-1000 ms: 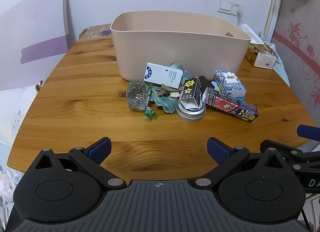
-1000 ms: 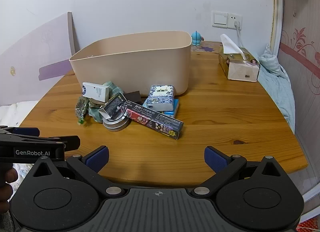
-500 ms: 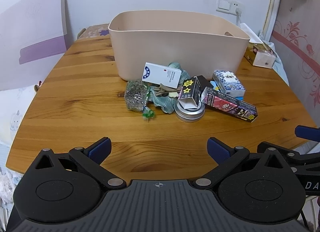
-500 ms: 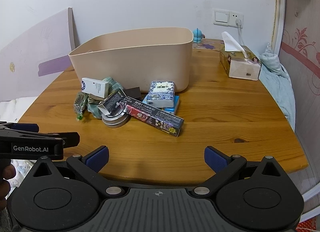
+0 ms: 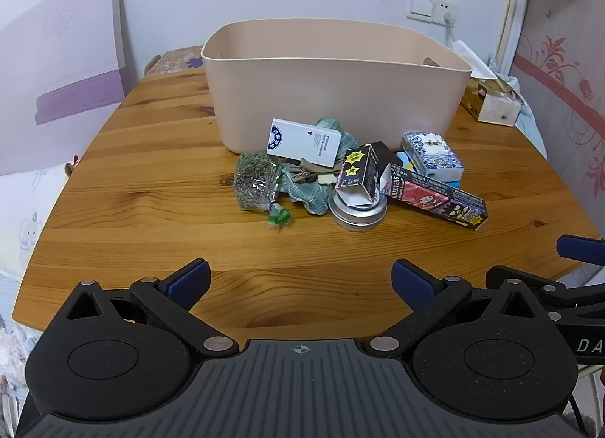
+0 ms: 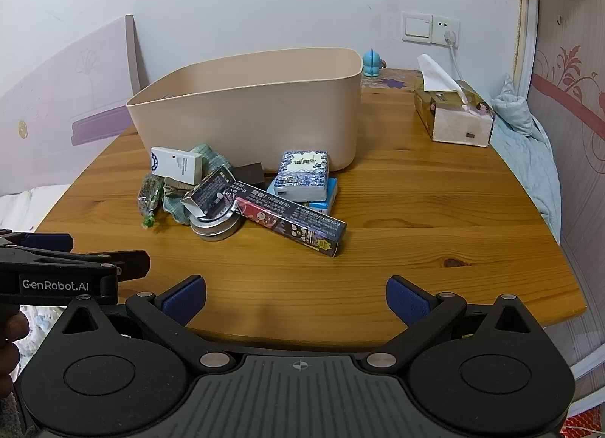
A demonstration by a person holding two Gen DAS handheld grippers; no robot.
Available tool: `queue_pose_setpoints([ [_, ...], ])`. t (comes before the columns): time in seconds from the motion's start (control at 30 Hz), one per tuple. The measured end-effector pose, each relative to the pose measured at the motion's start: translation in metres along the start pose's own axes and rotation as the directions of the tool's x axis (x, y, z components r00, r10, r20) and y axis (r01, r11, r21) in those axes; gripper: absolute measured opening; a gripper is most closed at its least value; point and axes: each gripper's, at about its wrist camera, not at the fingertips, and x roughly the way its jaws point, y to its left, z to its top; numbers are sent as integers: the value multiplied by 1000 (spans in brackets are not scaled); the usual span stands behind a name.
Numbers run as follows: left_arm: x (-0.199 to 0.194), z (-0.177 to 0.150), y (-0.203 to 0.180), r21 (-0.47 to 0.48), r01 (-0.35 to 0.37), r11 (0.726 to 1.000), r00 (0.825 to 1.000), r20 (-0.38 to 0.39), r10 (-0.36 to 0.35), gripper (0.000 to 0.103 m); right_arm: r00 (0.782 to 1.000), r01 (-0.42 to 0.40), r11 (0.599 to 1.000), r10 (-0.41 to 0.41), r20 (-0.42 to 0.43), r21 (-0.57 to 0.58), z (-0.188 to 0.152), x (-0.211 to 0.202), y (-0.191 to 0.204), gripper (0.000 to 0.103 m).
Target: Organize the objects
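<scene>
Here we hold the left gripper point(image 5: 300, 281) and the right gripper point(image 6: 296, 296) side by side over the near edge of the wooden table point(image 5: 159, 188), both spread wide with nothing between their blue pads.

Farther in, near the middle of the table, lies a heap of small things. Nearest us is a round metal tin point(image 5: 357, 211), with a small black box with yellow stars point(image 5: 359, 173) propped on its lid. Left of the tin sit a clear bag of dried herbs point(image 5: 257, 181) and a green candy wrapper point(image 5: 278, 215). A crumpled green cloth point(image 5: 321, 188) lies between the bag and the tin, and a white box point(image 5: 304, 141) rests across its far part. To the right, a long black-and-pink cartoon box point(image 5: 435, 200) stretches toward the near right. Just beyond it, a blue-and-white tissue pack point(image 6: 302, 173) sits on top of a flat blue pack point(image 6: 321, 198).

Behind the heap stands a large beige bin point(image 5: 336, 98); we cannot see its floor. At the far right is a tissue box point(image 6: 453, 116), and past the bin's far corner stands a small blue figurine point(image 6: 372, 64).
</scene>
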Motion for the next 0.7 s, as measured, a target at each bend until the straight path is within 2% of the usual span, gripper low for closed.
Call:
queue_pose_setpoints([
  [0.7, 5, 2, 1, -5, -2, 1000, 1000, -9, 2, 103, 1000, 11, 1000, -11, 4, -8, 1, 3, 1, 103],
])
